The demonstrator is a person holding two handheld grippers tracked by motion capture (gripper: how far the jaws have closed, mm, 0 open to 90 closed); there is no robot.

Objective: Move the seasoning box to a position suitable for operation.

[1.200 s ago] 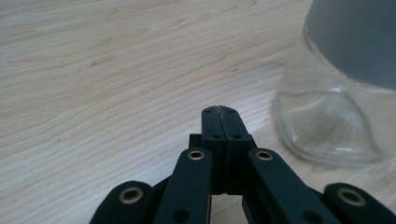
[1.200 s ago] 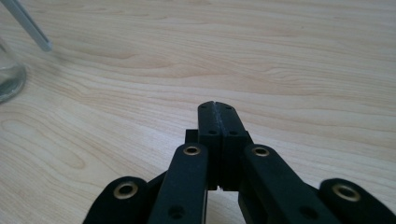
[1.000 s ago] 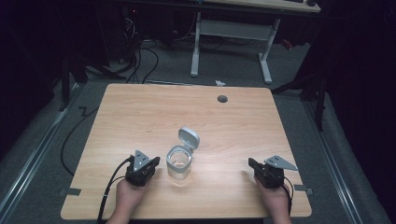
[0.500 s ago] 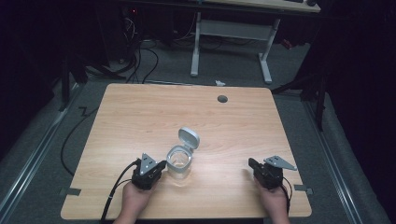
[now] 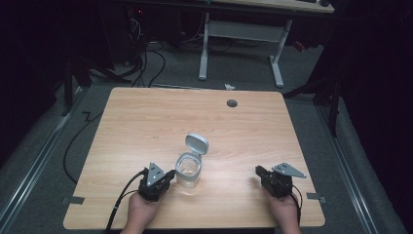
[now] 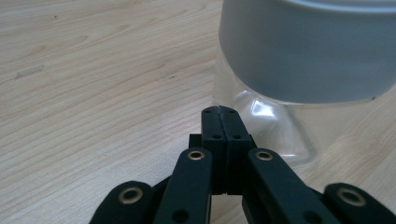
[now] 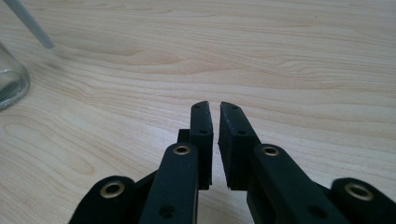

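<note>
In the high view, the left gripper (image 5: pixel 165 178) has moved right along the near edge of the wooden table (image 5: pixel 146 122) since a second ago, and its tip now sits just beside the jar (image 5: pixel 188 169), where earlier a clear gap lay between them. The right gripper (image 5: pixel 260 171) has stayed where it was at the near right, well apart from the jar. The jar stands at the near middle of the table: clear glass, upright, its long axis vertical and mouth facing up, with a grey flip lid (image 5: pixel 197 143) hinged open on its far side and tilted back. A small dark hole (image 5: pixel 232 103) marks the far part of the table top.

In the left gripper view, the left gripper (image 6: pixel 219 109) has its jaws pressed together with nothing between them, their tip close to the jar (image 6: pixel 280 126). The jar's clear base (image 6: pixel 261 130) shows rounded corners, and a broad grey band (image 6: pixel 303 51) rings it above. I cannot tell whether the tip touches the glass.

In the right gripper view, the right gripper (image 7: pixel 214 106) has its jaws a narrow slit apart, holding nothing, over bare wood. The jar's glass (image 7: pixel 11 79) shows at the left edge, with the lid's grey edge (image 7: pixel 30 23) above it.
</note>
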